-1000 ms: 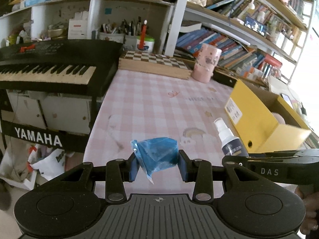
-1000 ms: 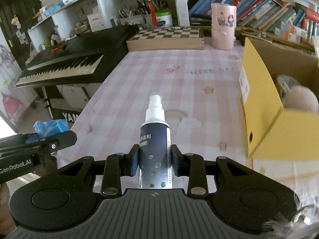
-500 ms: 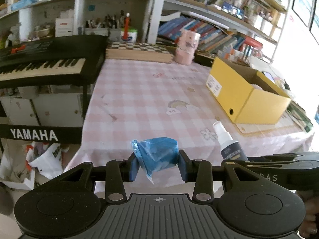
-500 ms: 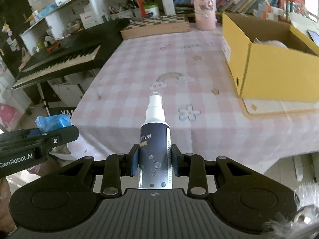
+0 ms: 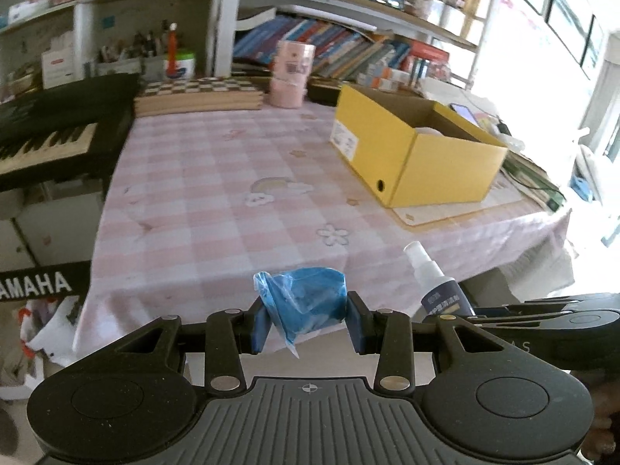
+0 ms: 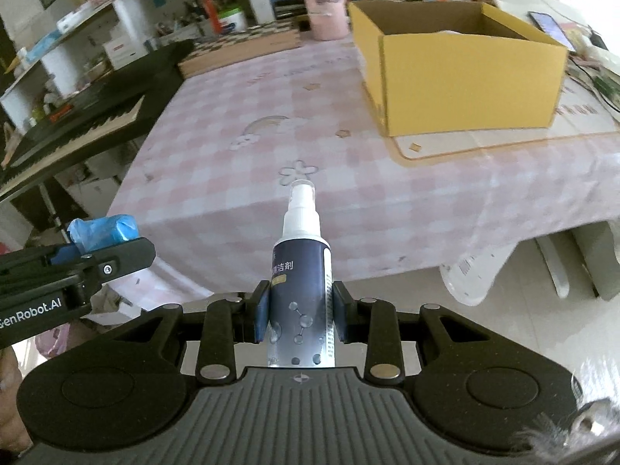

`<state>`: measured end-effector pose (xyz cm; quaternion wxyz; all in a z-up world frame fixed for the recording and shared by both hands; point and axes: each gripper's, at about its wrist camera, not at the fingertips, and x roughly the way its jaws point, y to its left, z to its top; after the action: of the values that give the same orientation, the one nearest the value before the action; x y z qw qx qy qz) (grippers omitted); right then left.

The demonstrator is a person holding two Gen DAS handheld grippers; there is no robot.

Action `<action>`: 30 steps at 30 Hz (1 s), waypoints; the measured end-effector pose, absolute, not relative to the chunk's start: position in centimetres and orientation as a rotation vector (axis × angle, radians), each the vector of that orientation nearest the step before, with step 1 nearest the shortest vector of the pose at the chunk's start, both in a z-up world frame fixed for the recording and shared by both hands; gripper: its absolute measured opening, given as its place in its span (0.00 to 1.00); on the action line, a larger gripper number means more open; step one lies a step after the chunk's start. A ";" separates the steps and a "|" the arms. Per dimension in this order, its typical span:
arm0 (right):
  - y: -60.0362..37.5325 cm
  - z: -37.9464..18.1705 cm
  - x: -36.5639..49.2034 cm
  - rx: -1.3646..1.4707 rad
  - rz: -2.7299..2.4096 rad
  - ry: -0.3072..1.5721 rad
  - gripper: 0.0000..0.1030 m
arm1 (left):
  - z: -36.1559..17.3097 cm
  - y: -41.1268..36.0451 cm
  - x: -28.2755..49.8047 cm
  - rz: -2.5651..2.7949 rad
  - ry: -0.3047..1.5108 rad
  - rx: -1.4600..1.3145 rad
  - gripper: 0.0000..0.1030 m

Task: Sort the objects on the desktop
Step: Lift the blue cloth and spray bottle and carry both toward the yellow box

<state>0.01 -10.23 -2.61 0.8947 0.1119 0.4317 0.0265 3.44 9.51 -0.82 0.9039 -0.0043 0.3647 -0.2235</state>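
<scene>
Between closed fingers point(image 5: 358, 327): blue packet point(image 5: 306, 302), spray bottle point(image 6: 300, 294).

We are seeing a wide bare stretch of the checked tablecloth point(image 5: 217, 193) lying open for a gripper. The yellow box point(image 6: 465, 77) is blocking the right side, while the keyboard point(image 5: 50, 135), chessboard point(image 5: 197, 95) and pink cup point(image 5: 290, 73) are hemming in the left and far edges.

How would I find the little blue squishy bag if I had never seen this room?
Start at the table with the pink checked cloth and come back past its near edge. Two black grippers hang side by side there; the left gripper pinches the crumpled blue plastic packet. Its neighbour, in the right gripper, is a stiff dark spray bottle with a white nozzle; the packet is soft, wrinkled and blue.
</scene>
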 end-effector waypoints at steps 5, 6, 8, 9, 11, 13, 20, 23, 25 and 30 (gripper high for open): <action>-11.1 -2.6 -0.8 0.243 0.020 0.888 0.29 | -0.9 8.2 3.5 -0.500 0.753 0.005 0.37; -11.4 -2.6 -0.9 0.247 0.012 0.888 0.29 | -0.9 7.9 3.5 -0.509 0.753 0.008 0.37; -11.9 -2.7 -1.2 0.255 -0.005 0.886 0.29 | -0.9 7.2 3.5 -0.527 0.752 0.017 0.37; -12.2 -2.7 -1.4 0.260 -0.012 0.884 0.29 | -0.9 6.9 3.6 -0.536 0.752 0.022 0.37; -12.8 -2.7 -1.6 0.267 -0.027 0.882 0.29 | -0.9 6.2 3.7 -0.552 0.751 0.030 0.37; -13.4 -2.7 -1.8 0.272 -0.042 0.880 0.29 | -0.9 5.3 3.8 -0.570 0.753 0.038 0.37; -16.4 -2.5 -2.5 0.293 -0.103 0.874 0.29 | -0.9 1.7 4.5 -0.641 0.750 0.072 0.37; -17.8 -2.4 -2.3 0.302 -0.123 0.870 0.29 | -0.8 0.4 4.8 -0.654 0.747 0.077 0.37; -18.6 -2.3 -2.2 0.301 -0.130 0.867 0.29 | -0.8 -0.4 5.1 -0.660 0.749 0.077 0.37; -20.6 -2.1 -1.4 0.299 -0.133 0.869 0.29 | -0.7 -2.2 5.6 -0.663 0.745 0.078 0.37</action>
<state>-1.44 -20.56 -2.11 0.8940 0.1441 0.4193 -0.0643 5.57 -2.24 -0.71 0.8774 0.0375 0.3573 -0.3180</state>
